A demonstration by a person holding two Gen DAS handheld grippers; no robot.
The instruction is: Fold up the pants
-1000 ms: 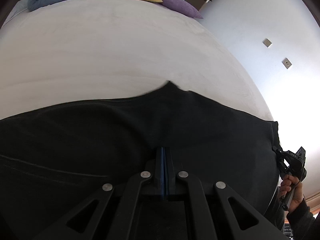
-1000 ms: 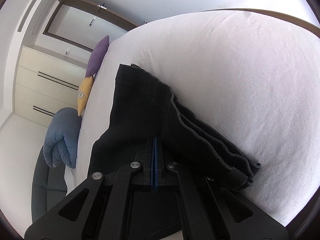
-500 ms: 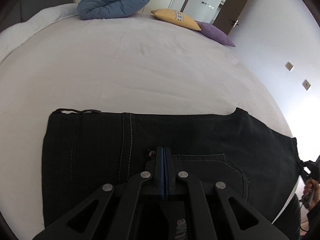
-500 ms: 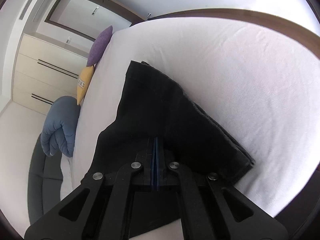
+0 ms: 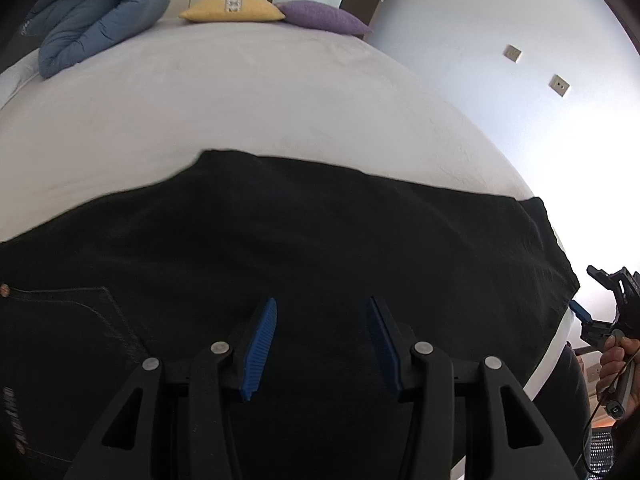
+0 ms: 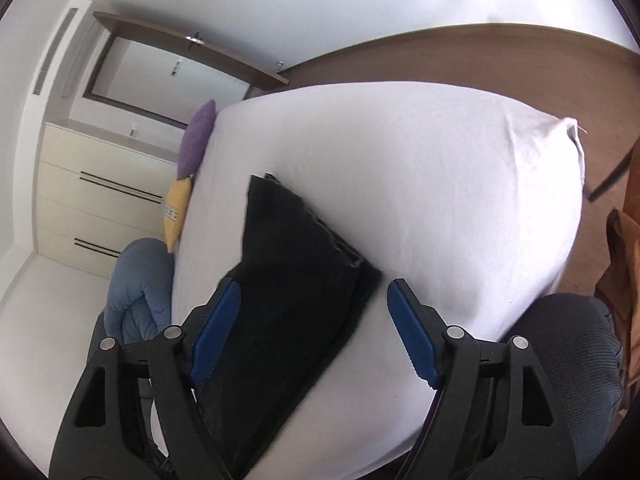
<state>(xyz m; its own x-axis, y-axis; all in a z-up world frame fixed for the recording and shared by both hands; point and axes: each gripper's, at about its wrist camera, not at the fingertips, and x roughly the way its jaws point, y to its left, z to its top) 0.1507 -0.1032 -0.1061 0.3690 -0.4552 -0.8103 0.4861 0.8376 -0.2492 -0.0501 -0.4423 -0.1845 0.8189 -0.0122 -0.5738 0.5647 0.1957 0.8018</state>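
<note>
Both hand-held grippers — left, right — have let go, fingers apart, above black pants folded flat.

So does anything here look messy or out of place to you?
Nothing much stands out. The black pants lie folded and flat on the white bed, with both grippers open above them. The blue duvet is bundled up at the far end beside two pillows, which looks deliberate.

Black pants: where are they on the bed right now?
The folded black denim pants lie flat on the white bed sheet at its near edge, directly ahead of the open left gripper, far from the yellow cushion and purple cushion.
</note>
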